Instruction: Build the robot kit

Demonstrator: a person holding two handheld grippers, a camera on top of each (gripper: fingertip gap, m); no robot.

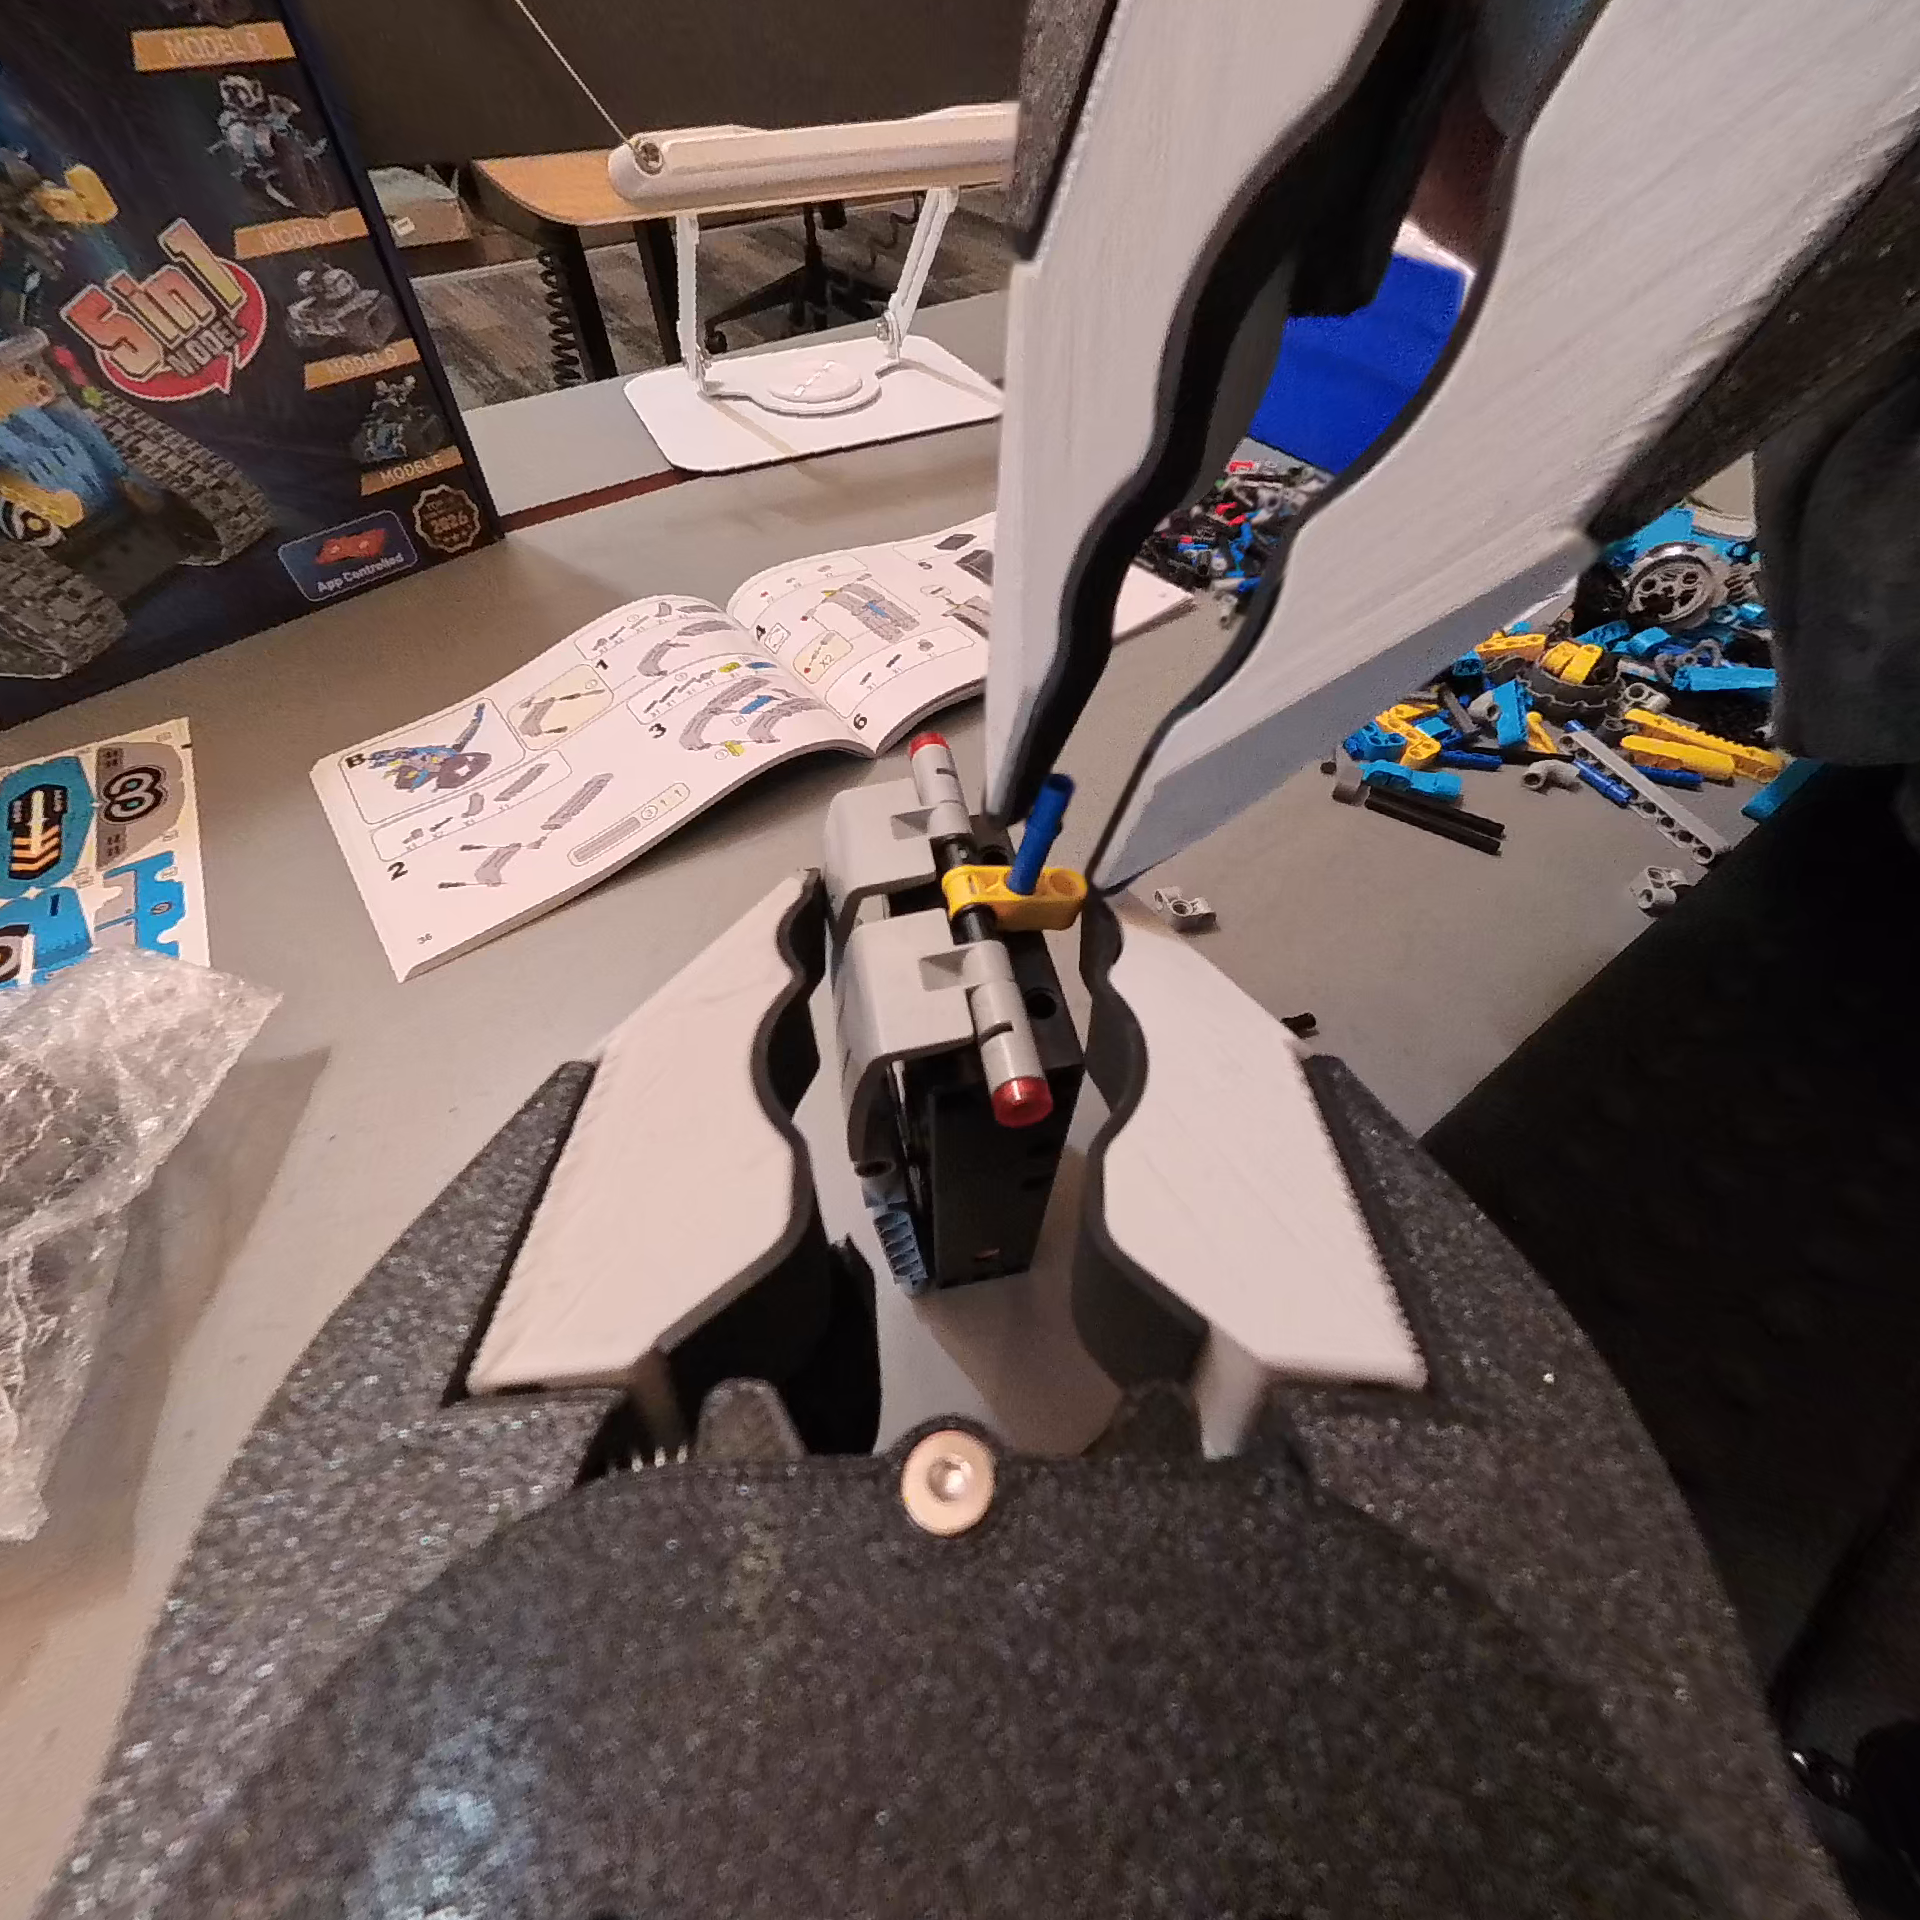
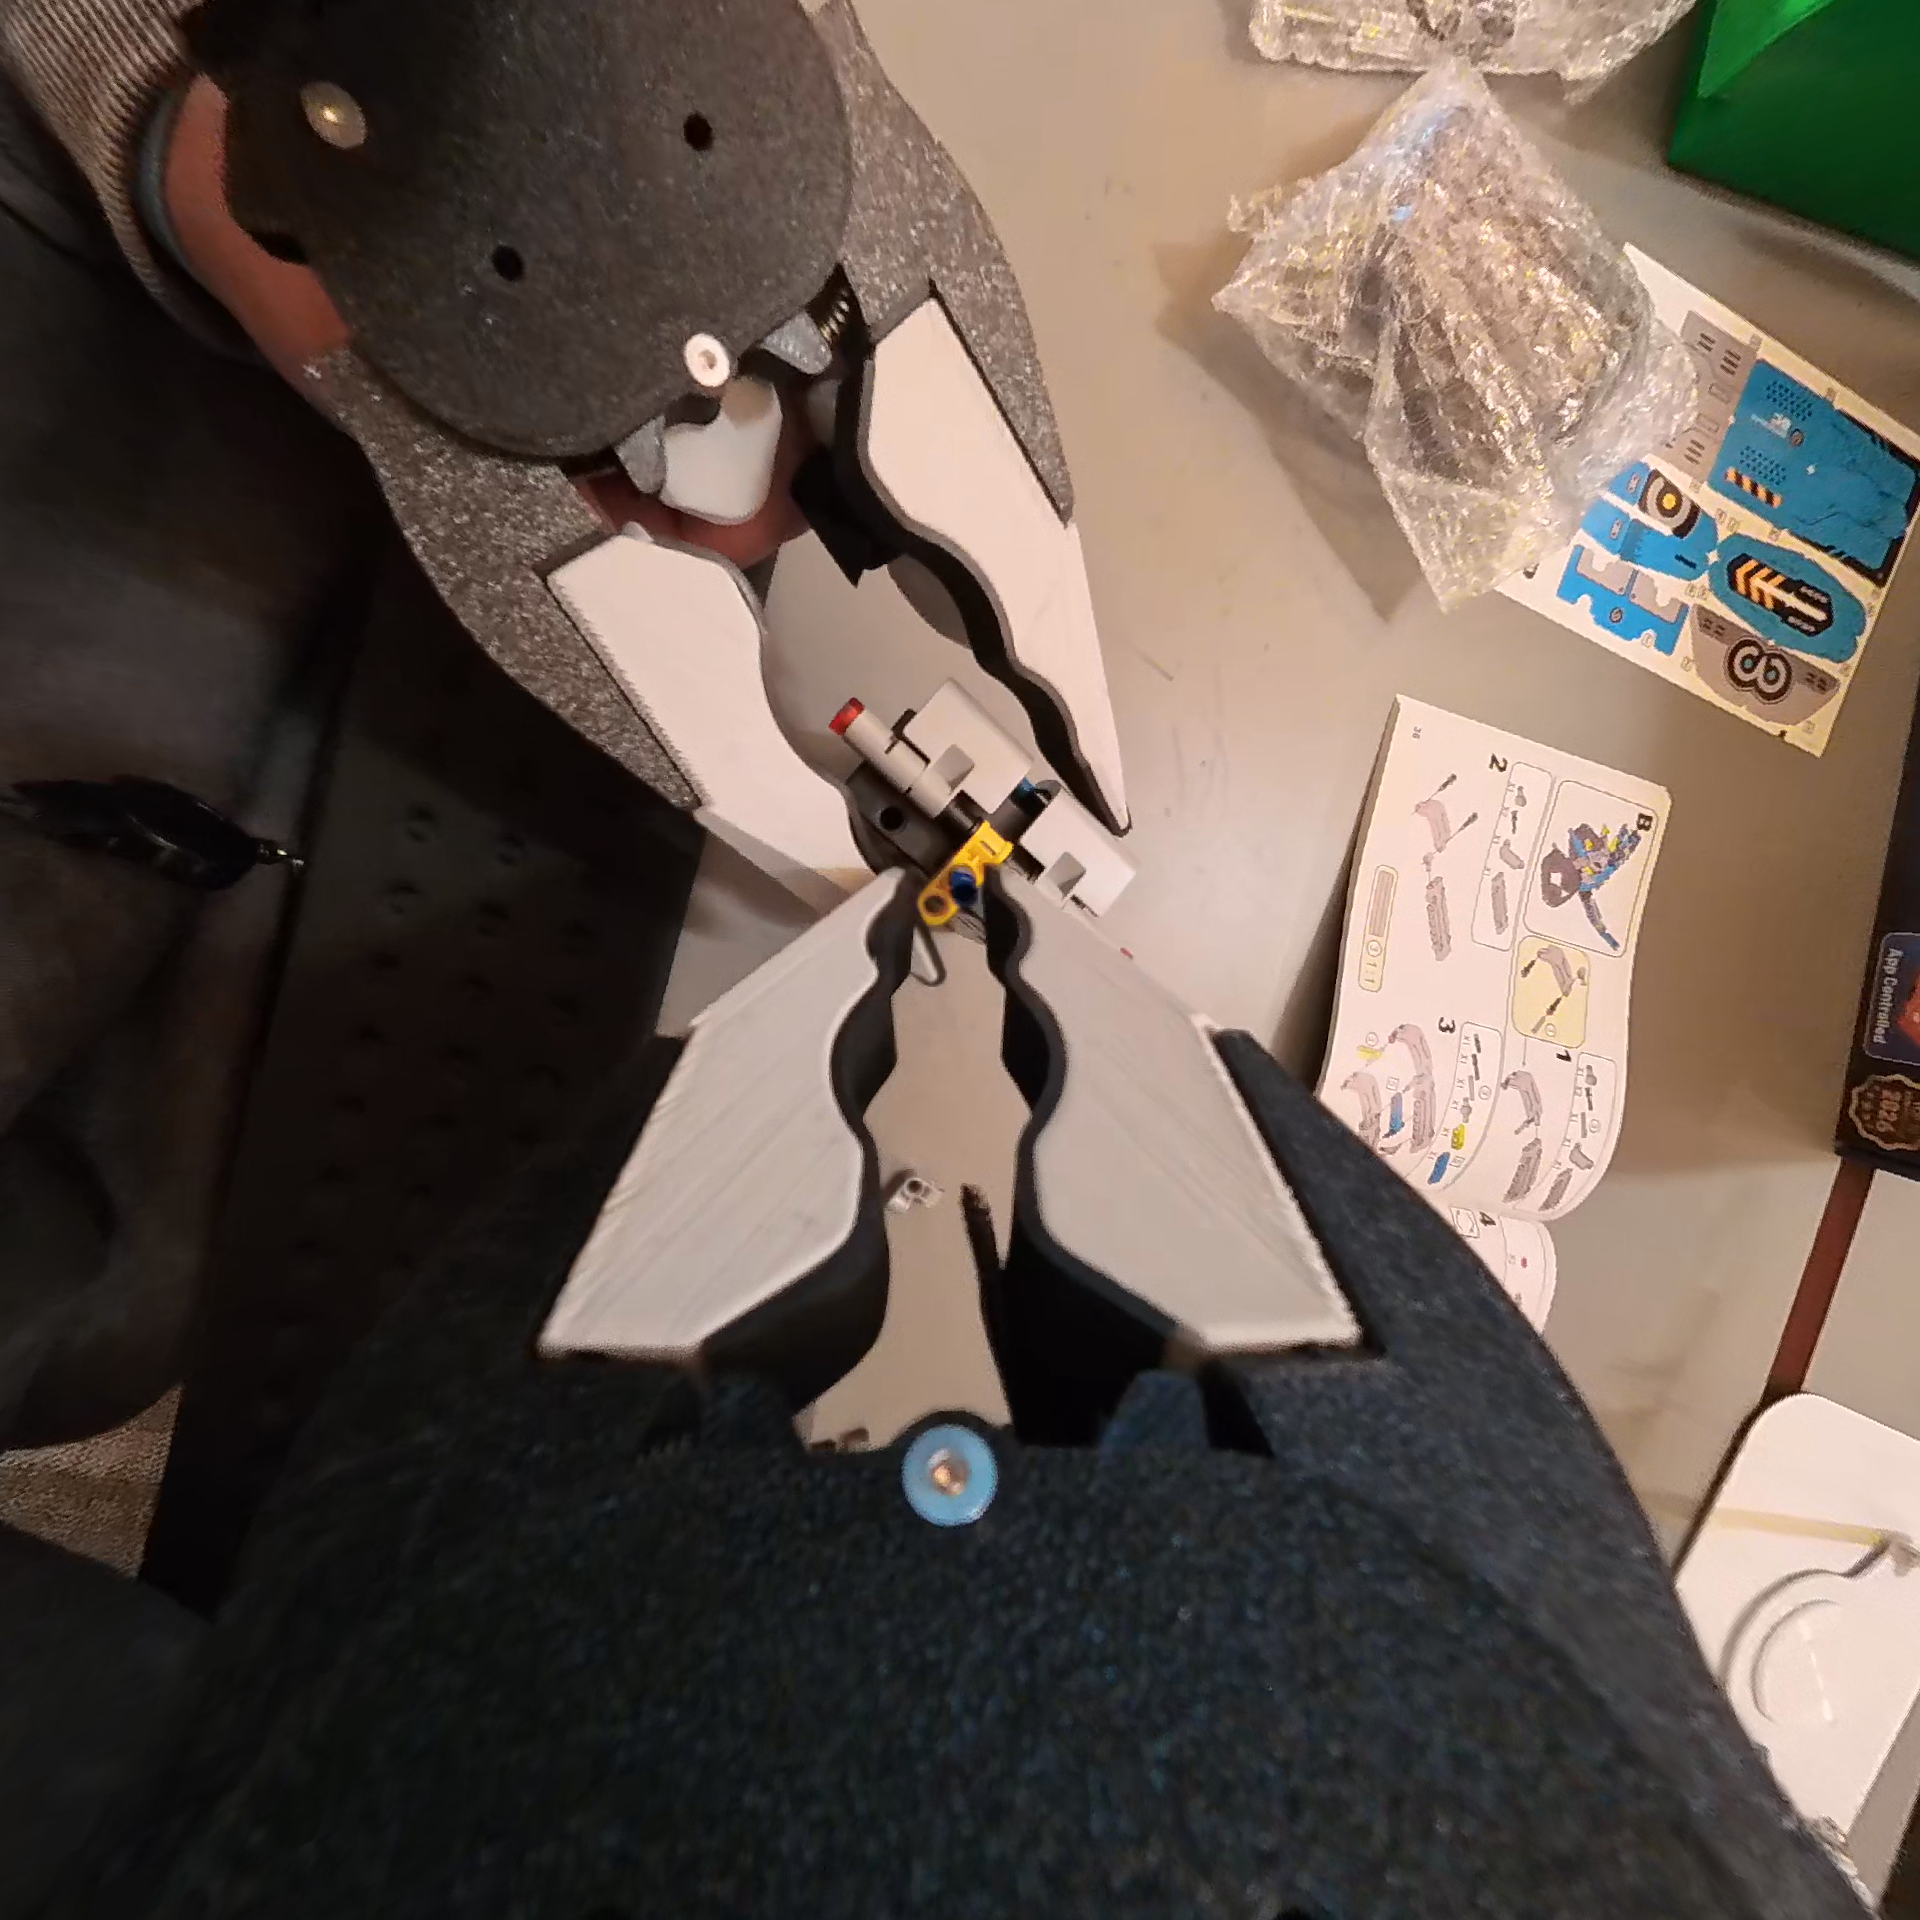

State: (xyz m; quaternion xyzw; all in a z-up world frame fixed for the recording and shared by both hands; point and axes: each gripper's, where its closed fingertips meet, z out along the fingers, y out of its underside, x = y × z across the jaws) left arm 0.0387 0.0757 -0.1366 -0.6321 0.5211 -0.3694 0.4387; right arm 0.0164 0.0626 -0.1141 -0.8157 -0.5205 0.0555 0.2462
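My left gripper (image 1: 951, 904) is shut on a grey and black brick assembly (image 1: 935, 1039) with red-tipped grey axles, holding it above the grey table (image 1: 520, 1039). A small yellow beam (image 1: 1013, 888) sits on the assembly's black axle, and a blue pin (image 1: 1044, 821) stands tilted in the beam's hole. My right gripper (image 1: 1049, 847) comes down from above, its tips closed on the blue pin. In the right wrist view my right gripper (image 2: 948, 888) holds the blue pin (image 2: 961, 883) at the yellow beam (image 2: 971, 847). The left gripper (image 2: 977, 831) grips the assembly (image 2: 935, 758) from the far side.
An open instruction booklet (image 1: 644, 748) lies behind the grippers, a toy box (image 1: 208, 364) at back left, and a sticker sheet (image 1: 94, 831) and plastic bags (image 1: 94, 1143) at left. A pile of loose bricks (image 1: 1558, 696) lies right. A white stand (image 1: 821, 395) is behind. The tips of both grippers are at nearly the same place.
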